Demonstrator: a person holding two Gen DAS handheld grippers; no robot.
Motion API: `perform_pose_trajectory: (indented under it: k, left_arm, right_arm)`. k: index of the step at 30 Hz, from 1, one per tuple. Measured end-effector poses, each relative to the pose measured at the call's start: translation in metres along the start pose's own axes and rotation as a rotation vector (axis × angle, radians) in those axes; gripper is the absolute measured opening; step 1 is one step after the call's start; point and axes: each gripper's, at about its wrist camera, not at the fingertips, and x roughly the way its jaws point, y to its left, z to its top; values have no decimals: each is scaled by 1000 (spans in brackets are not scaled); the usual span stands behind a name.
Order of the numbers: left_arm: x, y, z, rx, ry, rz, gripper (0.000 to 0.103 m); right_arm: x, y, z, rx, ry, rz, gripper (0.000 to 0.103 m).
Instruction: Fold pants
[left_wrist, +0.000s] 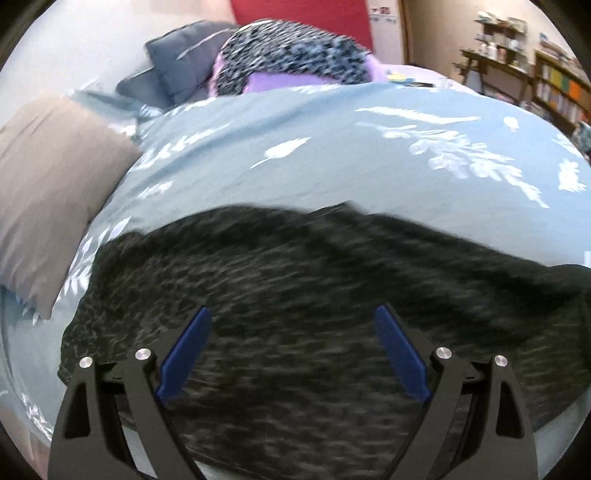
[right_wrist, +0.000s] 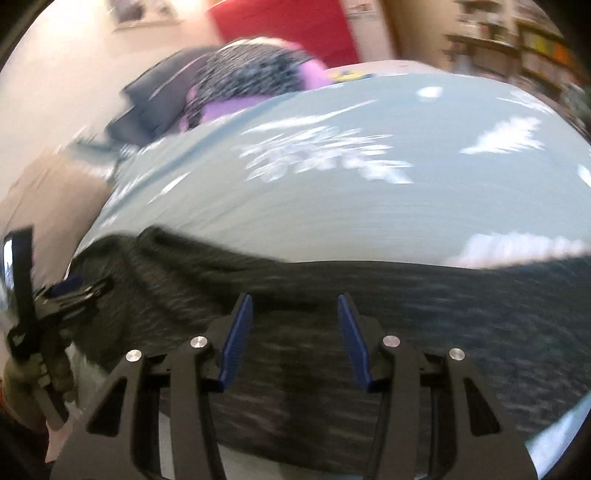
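The dark grey mottled knit pants (left_wrist: 295, 295) lie spread flat on the pale blue bedspread with white leaf print (left_wrist: 314, 155), directly under both tools. The left gripper (left_wrist: 293, 350) has its two blue-padded fingers (left_wrist: 184, 354) released and wide apart above the cloth, holding nothing. The right gripper (right_wrist: 295, 341) is likewise spread, its fingers (right_wrist: 236, 341) hovering over the pants. One pair of pants shows. Beyond the pants, on the bedspread, sit one tan pillow (left_wrist: 48, 206), one dark grey cushion (left_wrist: 181, 66) and one purple and speckled bundle (left_wrist: 288, 59). Both views are motion-blurred.
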Motion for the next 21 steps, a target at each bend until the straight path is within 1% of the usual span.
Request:
perform_pose_trajectory:
  k: [3,5,7,11,14,16,21]
  left_arm:
    - [-10,-32,5,38,-18,-42,90]
    - [-16,-55,6,73,-26,-65,90]
    - [-17,-79,6,119,-23,-87,90]
    - [-16,-114,4,186,-11,-123,90]
    - [-21,-139,3,229,-14,-149,90]
    - [-22,-151,2,247,-14,-166,90]
    - [-22,-178,2,291,-11,-198,90]
  right_arm:
    - [-28,-53,-6,109,-51,-87,50]
    - [-42,-78,-9,165,-78,-136,50]
    - [-61,-111,-11,225,-116,-203,50]
    - [-98,-172,-21,338,-187,-336,50]
    - [-118,-207,-31,424,-223,-419,50]
    - [-130,-231,-39,493,-238,-448,50]
    - [-139,-274,-58,638,-242,-434,50]
